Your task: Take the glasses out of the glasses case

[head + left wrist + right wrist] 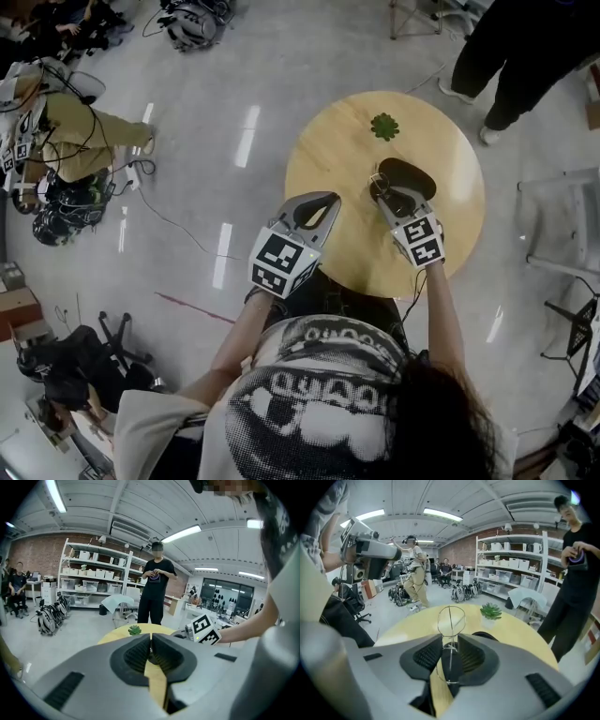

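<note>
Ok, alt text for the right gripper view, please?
The right gripper pinches thin wire-framed glasses in its jaws, one lens standing up above them. Beyond lie a round wooden table with a small green plant and the dark glasses case.

At the table (337, 159) you count: 1 glasses case (412, 174), 1 glasses (451, 620), 1 plant (384, 126); 2 grippers in your hands, left gripper (326, 201) and right gripper (382, 191).

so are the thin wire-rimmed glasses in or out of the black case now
Out. The right gripper holds the wire-rimmed glasses between its jaws, clear of the black oval case on the round wooden table.
</note>
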The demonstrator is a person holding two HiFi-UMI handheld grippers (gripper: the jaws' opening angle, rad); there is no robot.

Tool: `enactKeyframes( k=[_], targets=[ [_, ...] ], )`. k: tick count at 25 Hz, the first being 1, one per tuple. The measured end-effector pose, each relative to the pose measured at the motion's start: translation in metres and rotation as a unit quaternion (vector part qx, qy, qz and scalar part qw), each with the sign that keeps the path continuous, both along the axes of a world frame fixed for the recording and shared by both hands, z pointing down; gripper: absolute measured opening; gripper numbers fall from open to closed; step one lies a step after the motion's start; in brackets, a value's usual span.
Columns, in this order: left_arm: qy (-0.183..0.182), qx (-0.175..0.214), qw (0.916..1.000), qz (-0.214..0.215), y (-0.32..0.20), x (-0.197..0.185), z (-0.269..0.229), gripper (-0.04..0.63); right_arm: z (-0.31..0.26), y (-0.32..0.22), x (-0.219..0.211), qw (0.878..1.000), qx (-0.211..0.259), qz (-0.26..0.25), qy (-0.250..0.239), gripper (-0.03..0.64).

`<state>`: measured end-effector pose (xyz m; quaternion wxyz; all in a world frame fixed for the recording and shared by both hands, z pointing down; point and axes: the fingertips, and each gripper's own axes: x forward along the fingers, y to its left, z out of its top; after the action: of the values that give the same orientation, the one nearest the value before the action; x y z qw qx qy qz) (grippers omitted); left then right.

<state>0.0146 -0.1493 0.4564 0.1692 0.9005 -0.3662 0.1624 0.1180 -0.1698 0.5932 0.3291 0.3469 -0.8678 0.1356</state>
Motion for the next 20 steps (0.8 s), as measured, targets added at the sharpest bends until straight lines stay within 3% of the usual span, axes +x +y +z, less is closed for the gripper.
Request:
enactKeyframes(
  k=[9,20],
  targets=[
    [0.004,0.009,0.999,0.044,-0.004,-0.029,-0.01,0.021,-0.038,0.006,-0.022,0.995,0.03,0.086,-0.038,0.101],
    [0.011,0.017,0.9942,0.106,0.01,-0.079,-0.028,0.021,-0.089,0.037,-0.071,0.978,0.065,0.186,-0.071,0.1]
  ],
)
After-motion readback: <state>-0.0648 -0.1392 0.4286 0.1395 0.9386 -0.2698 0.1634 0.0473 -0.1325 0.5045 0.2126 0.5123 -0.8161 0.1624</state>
